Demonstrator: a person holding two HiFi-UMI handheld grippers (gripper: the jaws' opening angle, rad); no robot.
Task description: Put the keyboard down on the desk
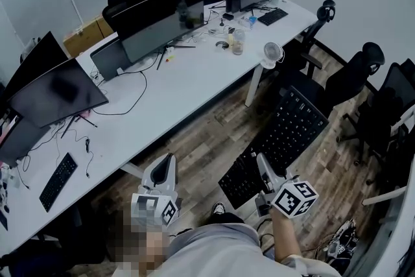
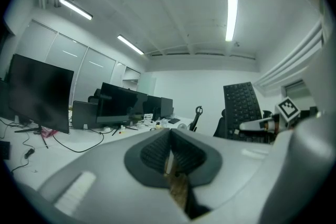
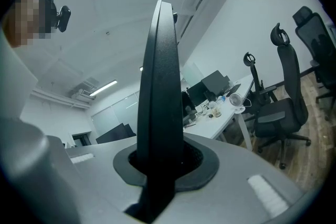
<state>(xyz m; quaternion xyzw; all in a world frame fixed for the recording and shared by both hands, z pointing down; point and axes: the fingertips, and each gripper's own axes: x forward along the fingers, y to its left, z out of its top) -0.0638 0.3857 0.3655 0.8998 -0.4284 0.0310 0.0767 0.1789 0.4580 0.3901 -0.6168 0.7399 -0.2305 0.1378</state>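
Right claw (image 1: 262, 164): clamped on one edge of the black keyboard (image 1: 280, 137). In the right gripper view the board stands edge-on between my jaws with the pads pressed on either face, and I see no slack there. Left claw (image 1: 167, 164): lower centre-left of the head view, jaws together, nothing in them; its own view shows the ribbed pads meeting with only a sliver of light between. Location of the keyboard: centre-right of the head view, held in the air over the wooden floor (image 1: 214, 139), slanting from lower left to upper right with the keys facing up toward the camera. It lies between the white desk (image 1: 188, 84) and the office chairs (image 1: 363, 74) at the right edge and touches neither. Finding: the board is picked up and in hand, but the placing has not begun, since no part of it is over the desk top. A bare stretch of white surface shows at mid-frame, in front of the monitors (image 1: 155, 23) and clear of the trailing cable (image 1: 130, 104); I judge that the likeliest landing place. Outstanding: bring the board across the gap, lay it flat, lower it onto the top, then part the jaws. Note: the board is held by one edge only, so I expect it to sag or swing if hurried.
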